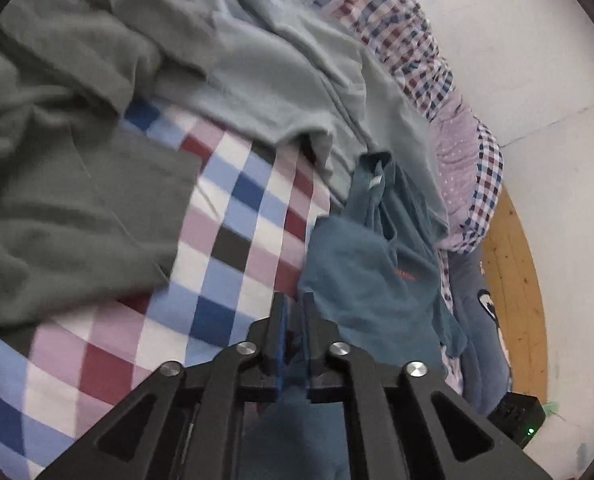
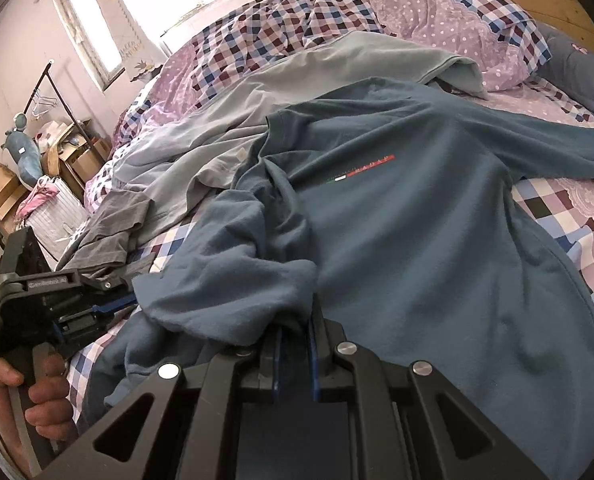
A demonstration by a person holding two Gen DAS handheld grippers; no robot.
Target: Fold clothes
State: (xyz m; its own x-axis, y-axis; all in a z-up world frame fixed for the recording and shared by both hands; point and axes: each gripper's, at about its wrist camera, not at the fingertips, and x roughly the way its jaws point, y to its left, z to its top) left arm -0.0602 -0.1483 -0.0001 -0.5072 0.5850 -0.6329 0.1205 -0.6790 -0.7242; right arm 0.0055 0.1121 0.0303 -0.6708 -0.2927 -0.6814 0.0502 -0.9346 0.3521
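checked bedspread (image 2: 557, 208) bears teal shirt (image 2: 417, 240), hem clamped in both tools (image 1: 293, 320) (image 2: 297, 332).

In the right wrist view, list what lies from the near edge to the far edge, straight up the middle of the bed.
Right gripper shut on the teal T-shirt → the T-shirt's chest stripe logo → pale green garment → lilac dotted and checked quilt.

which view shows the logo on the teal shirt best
The right wrist view: the teal shirt lies spread on the bed, its red, white and green logo in full sight. The left wrist view shows the shirt bunched, with only an orange fragment of print.
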